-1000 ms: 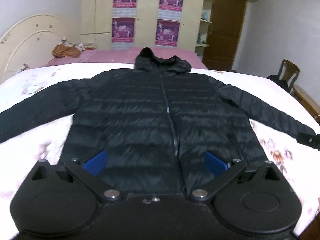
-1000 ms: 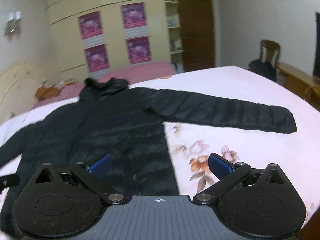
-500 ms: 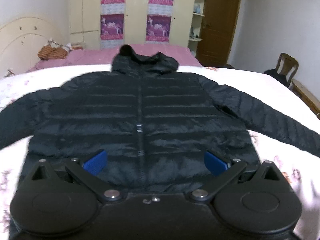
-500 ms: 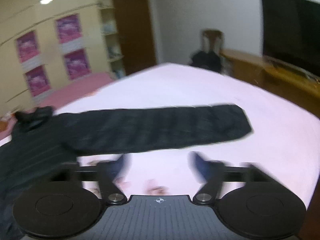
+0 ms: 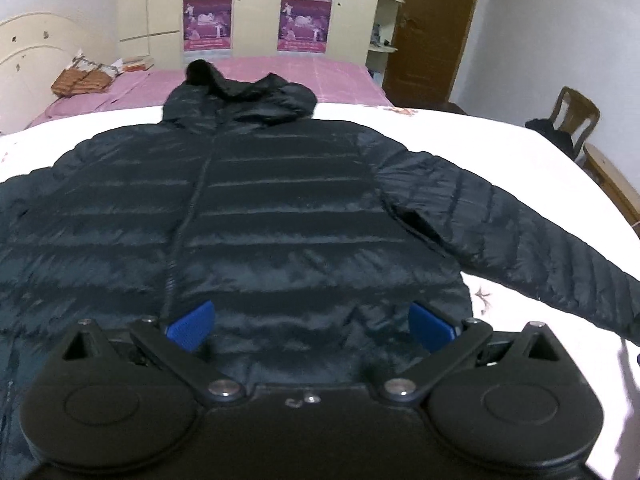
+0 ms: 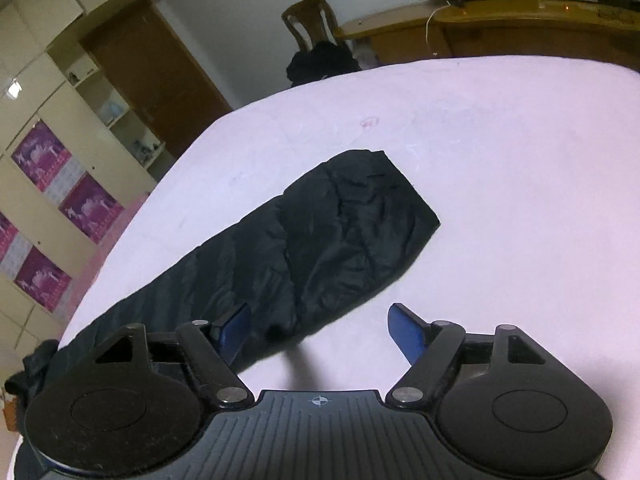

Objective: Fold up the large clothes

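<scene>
Black jacket (image 5: 280,216) lies spread flat, front up, on the bed (image 6: 520,160). Right gripper (image 6: 318,330) has swung from the jacket's hem to its sleeve cuff (image 6: 372,208); jaws, just reopening, spread and empty, apparently hovering short of the cuff. Left gripper (image 5: 308,322) spread over the hem. Sleeve fold imminent

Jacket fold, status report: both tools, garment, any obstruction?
Left tool open over hem. Right tool open, jaws just widening, at the sleeve. Jacket flat, unfolded. No obstruction.
</scene>
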Tool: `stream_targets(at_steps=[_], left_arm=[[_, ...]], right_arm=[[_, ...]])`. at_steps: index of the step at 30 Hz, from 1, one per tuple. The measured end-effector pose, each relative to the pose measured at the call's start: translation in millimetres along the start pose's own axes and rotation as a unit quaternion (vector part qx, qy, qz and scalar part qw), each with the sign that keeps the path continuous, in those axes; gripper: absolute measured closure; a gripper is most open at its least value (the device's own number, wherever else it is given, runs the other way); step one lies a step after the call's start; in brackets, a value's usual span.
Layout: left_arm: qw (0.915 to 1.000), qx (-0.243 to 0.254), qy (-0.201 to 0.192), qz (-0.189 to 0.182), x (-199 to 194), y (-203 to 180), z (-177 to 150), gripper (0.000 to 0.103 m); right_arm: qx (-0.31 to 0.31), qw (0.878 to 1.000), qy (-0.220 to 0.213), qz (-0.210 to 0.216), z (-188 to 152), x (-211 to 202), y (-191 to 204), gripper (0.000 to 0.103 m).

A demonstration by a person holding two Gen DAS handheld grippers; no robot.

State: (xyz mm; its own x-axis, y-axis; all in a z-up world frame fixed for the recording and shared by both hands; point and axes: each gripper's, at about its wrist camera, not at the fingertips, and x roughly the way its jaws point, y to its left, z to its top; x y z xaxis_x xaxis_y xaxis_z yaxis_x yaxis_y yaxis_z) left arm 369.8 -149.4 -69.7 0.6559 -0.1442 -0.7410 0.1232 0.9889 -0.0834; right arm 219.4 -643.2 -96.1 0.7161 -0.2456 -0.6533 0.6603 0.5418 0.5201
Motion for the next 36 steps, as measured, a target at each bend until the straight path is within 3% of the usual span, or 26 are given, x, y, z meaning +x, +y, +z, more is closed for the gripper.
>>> stream_targets(at_steps=[6, 7, 8, 11, 13, 17, 22, 25, 28, 33, 36], left_arm=[[0.9998, -0.011, 0.004, 0.018, 12, -3, 11, 0.000], [0.9996, -0.014, 0.005, 0.022, 14, -2, 13, 0.000], [0.9995, -0.017, 0.005, 0.026, 16, 0, 14, 0.000], [0.9987, -0.026, 0.001, 0.044, 16, 8, 21, 0.000], [0.9977, -0.027, -0.002, 0.062, 16, 16, 25, 0.000], [0.9960, -0.024, 0.016, 0.085, 19, 40, 29, 0.000], [0.9949, -0.033, 0.005, 0.095, 10, 79, 29, 0.000], [0.9950, -0.046, -0.006, 0.089, 5, 107, 29, 0.003], [0.9943, -0.064, -0.013, 0.084, 5, 134, 32, 0.005], [0.9942, -0.096, -0.023, 0.042, 3, 186, 37, 0.005], [0.9936, -0.102, -0.023, 0.042, 2, 215, 39, 0.005]], right_arm=[[0.029, 0.999, -0.007, 0.024, 2, 6, 1, 0.028], [0.032, 0.999, -0.007, 0.030, 3, 5, 2, 0.033], [0.035, 0.999, -0.006, 0.034, 1, 6, 3, 0.046], [0.055, 0.998, -0.011, 0.028, 2, 9, -2, 0.068], [0.055, 0.998, -0.016, 0.014, 5, 10, -5, 0.078], [-0.012, 0.999, -0.031, -0.006, 9, 7, 19, 0.099], [-0.125, 0.989, -0.079, 0.025, 0, -13, 83, 0.100], [-0.201, 0.972, -0.090, 0.077, -22, -28, 141, 0.100], [-0.275, 0.948, -0.084, 0.137, -64, -45, 205, 0.100], [-0.377, 0.898, -0.045, 0.223, -158, -62, 298, 0.100], [-0.422, 0.871, -0.005, 0.250, -225, -67, 341, 0.100]])
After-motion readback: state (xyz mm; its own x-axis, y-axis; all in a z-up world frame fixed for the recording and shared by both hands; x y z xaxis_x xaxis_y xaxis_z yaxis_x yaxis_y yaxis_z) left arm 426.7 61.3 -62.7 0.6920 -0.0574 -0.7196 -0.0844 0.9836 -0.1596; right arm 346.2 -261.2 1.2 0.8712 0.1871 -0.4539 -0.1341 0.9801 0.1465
